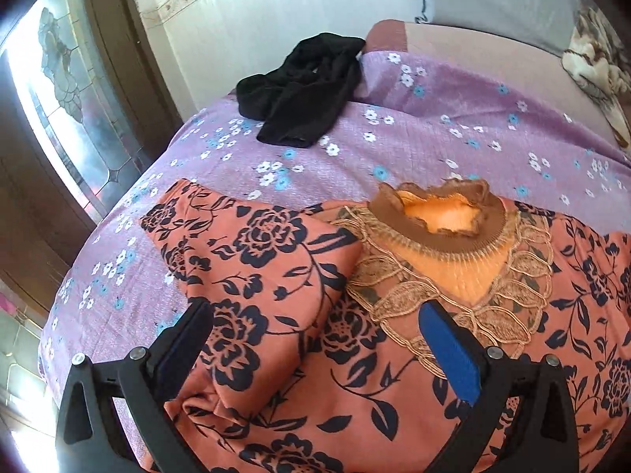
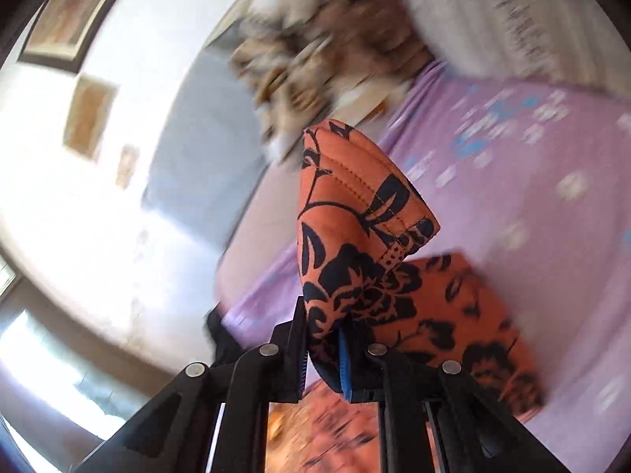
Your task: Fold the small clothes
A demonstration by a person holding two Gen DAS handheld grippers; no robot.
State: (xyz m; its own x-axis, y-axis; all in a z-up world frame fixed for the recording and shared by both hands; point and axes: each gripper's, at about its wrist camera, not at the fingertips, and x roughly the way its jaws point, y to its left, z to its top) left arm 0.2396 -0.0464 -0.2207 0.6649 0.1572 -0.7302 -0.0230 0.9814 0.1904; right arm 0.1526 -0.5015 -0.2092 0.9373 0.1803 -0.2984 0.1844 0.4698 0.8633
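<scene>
An orange top with dark blue flowers [image 1: 299, 374] lies on the purple flowered bedsheet [image 1: 414, 126], its lace collar [image 1: 445, 216] toward the far side. Its left sleeve [image 1: 252, 244] is folded in over the body. My left gripper [image 1: 315, 323] hovers open just above the cloth, nothing between its fingers. In the right wrist view my right gripper [image 2: 323, 327] is shut on a hemmed sleeve end of the same orange top [image 2: 355, 213], lifted off the bed and standing up between the pads. That view is blurred.
A crumpled black garment [image 1: 303, 90] lies farther back on the sheet near the wall. A brown and cream blanket [image 1: 595, 67] is heaped at the far right. The bed's left edge drops toward a glass door [image 1: 67, 110].
</scene>
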